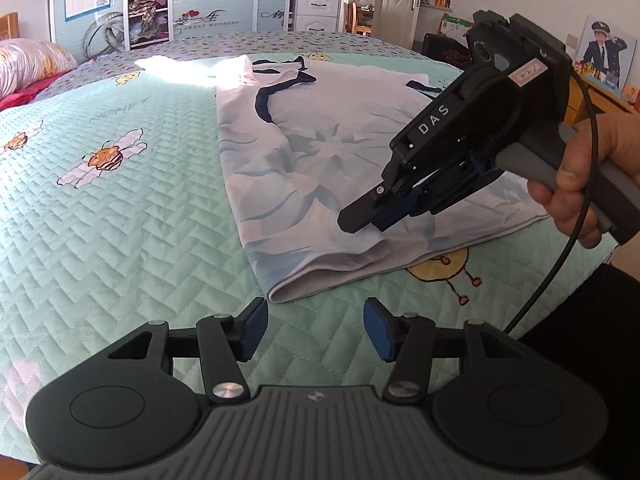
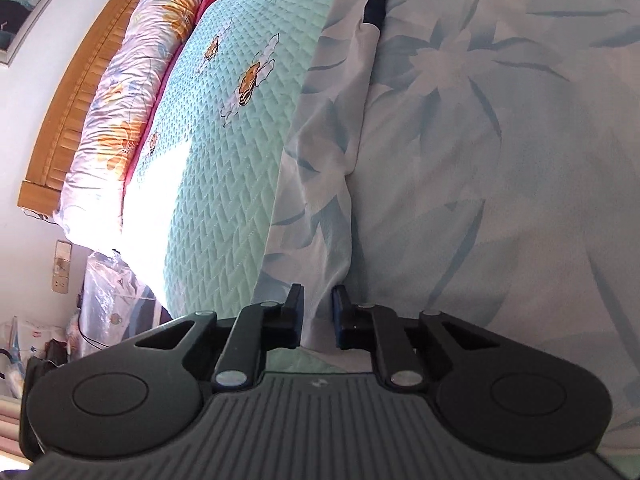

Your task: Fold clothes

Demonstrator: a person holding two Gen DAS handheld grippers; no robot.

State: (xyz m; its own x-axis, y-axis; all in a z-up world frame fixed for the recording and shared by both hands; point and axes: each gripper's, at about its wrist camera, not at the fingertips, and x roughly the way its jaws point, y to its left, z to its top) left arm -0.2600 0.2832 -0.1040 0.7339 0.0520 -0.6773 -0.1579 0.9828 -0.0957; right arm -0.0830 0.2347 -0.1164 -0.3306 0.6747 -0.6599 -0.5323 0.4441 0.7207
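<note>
A white shirt (image 1: pixel 320 152) with a pale blue flower print and navy trim lies flat on the bed, its left side folded over the body. My left gripper (image 1: pixel 316 332) hovers open just in front of the shirt's near hem corner, nothing between its fingers. A hand (image 1: pixel 580 184) holds my right gripper (image 1: pixel 360 224), which reaches in from the right onto the lower part of the shirt. In the right wrist view the right gripper (image 2: pixel 318 312) has its jaws nearly together, with an edge of the shirt (image 2: pixel 460 140) pinched between the pads.
The bed carries a mint quilted cover (image 1: pixel 120 220) with bee prints. A pink pillow (image 1: pixel 28 60) lies at the far left, and a rolled floral quilt (image 2: pixel 120 100) lies along the wooden headboard (image 2: pixel 68 92). A wardrobe (image 1: pixel 160 0) stands beyond. A black cable (image 1: pixel 560 260) hangs from the right gripper.
</note>
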